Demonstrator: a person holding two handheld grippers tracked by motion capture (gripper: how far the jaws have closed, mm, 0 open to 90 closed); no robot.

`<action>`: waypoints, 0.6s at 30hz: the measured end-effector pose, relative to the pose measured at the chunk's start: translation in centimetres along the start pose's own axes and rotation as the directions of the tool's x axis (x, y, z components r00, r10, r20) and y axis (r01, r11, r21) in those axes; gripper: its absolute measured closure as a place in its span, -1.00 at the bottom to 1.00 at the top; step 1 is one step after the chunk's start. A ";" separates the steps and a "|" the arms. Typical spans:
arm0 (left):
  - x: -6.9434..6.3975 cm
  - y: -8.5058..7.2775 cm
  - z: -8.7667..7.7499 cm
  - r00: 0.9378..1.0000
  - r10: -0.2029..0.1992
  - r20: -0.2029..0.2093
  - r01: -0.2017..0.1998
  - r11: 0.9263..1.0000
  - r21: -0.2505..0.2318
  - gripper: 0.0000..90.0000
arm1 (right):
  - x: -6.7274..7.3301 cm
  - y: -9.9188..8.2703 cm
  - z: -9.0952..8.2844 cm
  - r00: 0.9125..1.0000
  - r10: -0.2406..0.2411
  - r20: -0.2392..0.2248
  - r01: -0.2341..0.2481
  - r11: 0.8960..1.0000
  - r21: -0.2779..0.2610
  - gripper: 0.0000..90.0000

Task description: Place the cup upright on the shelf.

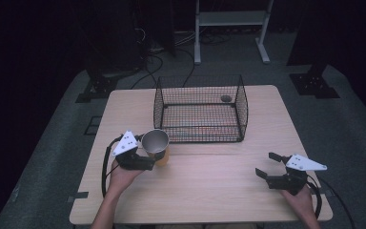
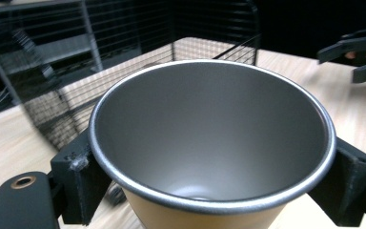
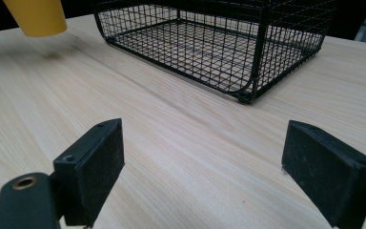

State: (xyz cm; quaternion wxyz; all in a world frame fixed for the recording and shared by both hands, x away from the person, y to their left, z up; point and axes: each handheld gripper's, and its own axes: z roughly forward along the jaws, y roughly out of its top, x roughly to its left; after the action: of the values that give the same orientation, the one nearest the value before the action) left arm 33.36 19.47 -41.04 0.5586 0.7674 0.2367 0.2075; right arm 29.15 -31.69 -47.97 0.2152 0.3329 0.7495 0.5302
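Note:
A yellow cup [image 1: 156,143] with a steel inside is held by my left gripper [image 1: 155,156], which is shut on the cup's sides just below the rim. It hangs over the table's left part, just off the front left corner of a black wire basket [image 1: 200,129]. In the left gripper view the cup [image 2: 209,133] is empty, and my left gripper [image 2: 214,186] clamps it from both sides. The cup's base [image 3: 35,16] floats a little above the wood in the right gripper view. My right gripper [image 1: 265,163] stands open near the front right, and my right gripper [image 3: 202,171] holds nothing.
The wire basket [image 3: 248,52] stands at the back middle of the wooden table [image 1: 209,191], with a small dark round thing [image 1: 226,98] inside near its far right. Behind the table are a white metal frame [image 1: 231,19], cables and dark stands on the floor.

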 end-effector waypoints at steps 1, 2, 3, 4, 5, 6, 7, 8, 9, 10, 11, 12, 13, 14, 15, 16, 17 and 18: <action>-0.2 0.2 0.1 1.000 0.004 0.007 -0.004 1.000 -0.006 -0.70 | 0.0 0.0 0.0 1.000 0.000 0.000 0.000 1.000 0.000 -0.71; -0.3 0.5 0.3 1.000 0.006 0.018 -0.006 1.000 -0.007 -0.70 | 0.0 0.0 0.0 1.000 0.001 0.000 -0.001 1.000 0.000 -0.71; -0.5 0.7 0.5 1.000 0.007 0.028 -0.007 1.000 -0.009 -0.70 | 0.0 0.0 0.0 1.000 0.000 -0.001 0.000 1.000 0.000 -0.71; -0.6 1.0 0.7 0.999 0.012 0.036 -0.012 1.000 -0.012 -0.70 | 0.0 0.0 0.0 1.000 -0.001 -0.002 0.001 1.000 -0.001 -0.71; -0.8 1.4 1.1 0.999 0.018 0.050 -0.017 1.000 -0.013 -0.70 | 0.0 0.0 0.0 1.000 -0.001 -0.002 0.001 1.000 -0.001 -0.71; -0.8 1.4 1.1 0.999 0.018 0.050 -0.017 1.000 -0.013 -0.70 | 0.0 0.0 0.0 1.000 -0.001 -0.002 0.001 1.000 -0.001 -0.71; -0.9 1.6 1.3 0.998 0.018 0.058 -0.017 1.000 -0.018 -0.70 | 0.0 0.0 0.0 1.000 -0.001 -0.002 0.001 1.000 -0.001 -0.71; -0.9 1.9 1.4 0.998 0.016 0.068 -0.015 1.000 -0.022 -0.71 | 0.0 0.0 0.0 1.000 -0.002 -0.002 0.002 1.000 -0.001 -0.71; -0.9 2.1 1.6 0.997 0.018 0.075 -0.016 1.000 -0.022 -0.70 | 0.0 0.0 0.0 1.000 -0.002 -0.002 0.002 1.000 0.000 -0.71; -1.0 2.5 1.8 0.996 0.022 0.084 -0.020 1.000 -0.024 -0.70 | 0.0 0.0 0.0 1.000 -0.002 -0.002 0.002 1.000 0.000 -0.71; -1.0 2.5 1.8 0.996 0.022 0.084 -0.020 1.000 -0.024 -0.70 | 0.0 0.0 0.0 1.000 -0.002 -0.002 0.002 1.000 0.000 -0.71; -1.0 2.8 2.0 0.995 0.021 0.093 -0.018 0.999 -0.028 -0.70 | 0.0 0.0 0.0 1.000 -0.001 -0.002 0.001 1.000 -0.001 -0.71; -1.1 3.0 2.1 0.995 0.022 0.098 -0.019 0.999 -0.033 -0.70 | 0.0 0.0 0.0 1.000 -0.001 -0.002 0.001 1.000 -0.001 -0.71; -1.1 3.2 2.2 0.995 0.026 0.101 -0.023 0.999 -0.030 -0.70 | 0.0 0.0 0.0 1.000 -0.001 -0.001 0.001 1.000 0.000 -0.71; -1.1 3.5 2.3 0.994 0.032 0.103 -0.029 0.999 -0.028 -0.70 | 0.0 0.0 0.0 1.000 0.001 -0.002 -0.001 1.000 0.000 -0.71; -1.1 3.7 2.5 0.994 0.033 0.106 -0.030 0.999 -0.029 -0.70 | 0.0 0.0 0.0 1.000 0.000 -0.002 0.000 1.000 0.000 -0.71; -1.1 3.9 2.6 0.993 0.033 0.111 -0.030 0.999 -0.030 -0.70 | 0.0 0.0 0.0 1.000 -0.002 -0.002 0.002 1.000 -0.002 -0.71; -1.1 4.3 2.8 0.992 0.041 0.119 -0.037 0.999 -0.033 -0.70 | 0.0 0.0 0.0 1.000 -0.002 -0.002 0.002 1.000 -0.001 -0.71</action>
State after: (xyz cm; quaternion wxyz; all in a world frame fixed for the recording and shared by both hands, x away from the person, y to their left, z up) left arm 34.69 15.53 -37.78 0.5792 0.7743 0.1847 0.1755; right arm 29.16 -31.70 -47.97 0.2151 0.3316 0.7496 0.5309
